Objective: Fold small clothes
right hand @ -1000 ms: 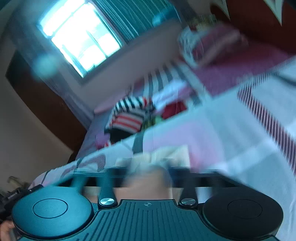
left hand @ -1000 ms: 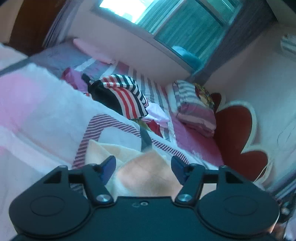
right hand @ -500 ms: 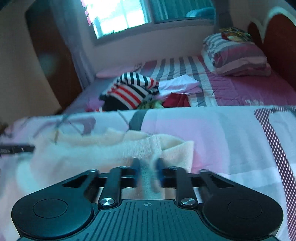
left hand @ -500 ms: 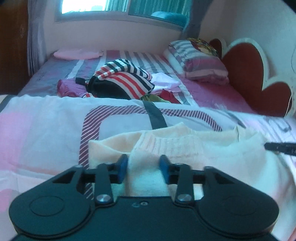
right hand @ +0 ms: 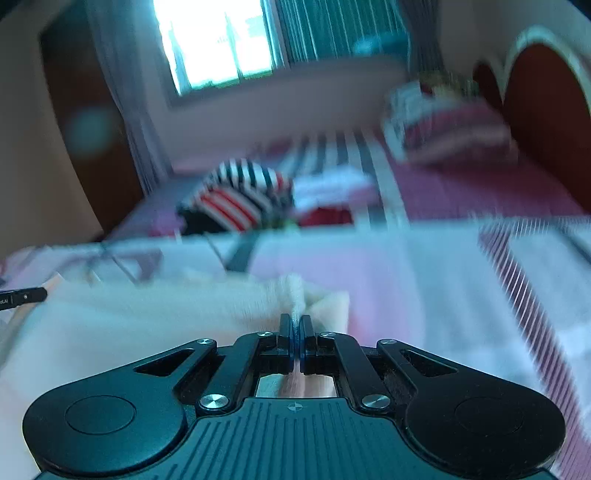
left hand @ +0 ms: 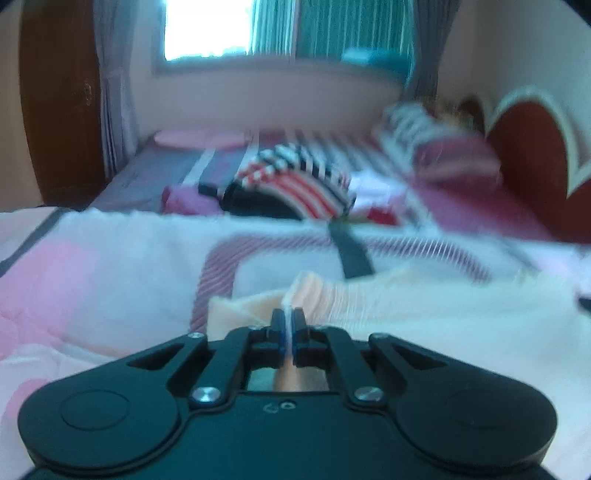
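- Cream knit garment (left hand: 424, 314) lay spread flat on the pink-and-white quilt (left hand: 110, 266) at the near end of the bed; seen also from the right wrist view (right hand: 147, 325).
- Ribbed peach-toned band of the garment ran across its far edge, bunched upward at both pinch points.
- Left claw (left hand: 287, 325) clenched on a raised fold at the garment's left corner; thin ridge of fabric stood up between the dark fingers (left hand: 276, 321), pads pressed on it.
- Right claw (right hand: 296, 330) clenched on a raised fold near the garment's right corner; fuzzy tuft of cloth poked up past the fingertips.
- Tip of the opposite claw visible at the frame edge in the right wrist view, level with the garment's far side.
- Quilt patterned with maroon-striped borders and a dark strap-like band (left hand: 351, 254) just beyond the garment.
- Pile of other clothes (left hand: 295, 184) farther up the bed, well apart from the garment: red, white and black striped piece on top, dark and purple items beneath, white and red pieces beside it.
- Striped pillow (left hand: 436, 147) near the red heart-shaped headboard (left hand: 528, 155); blurred.
- Window (left hand: 207, 29) with teal curtain on the far wall; wooden door (left hand: 59, 103) at left.
- Both views motion-blurred; finer fabric detail not legible.
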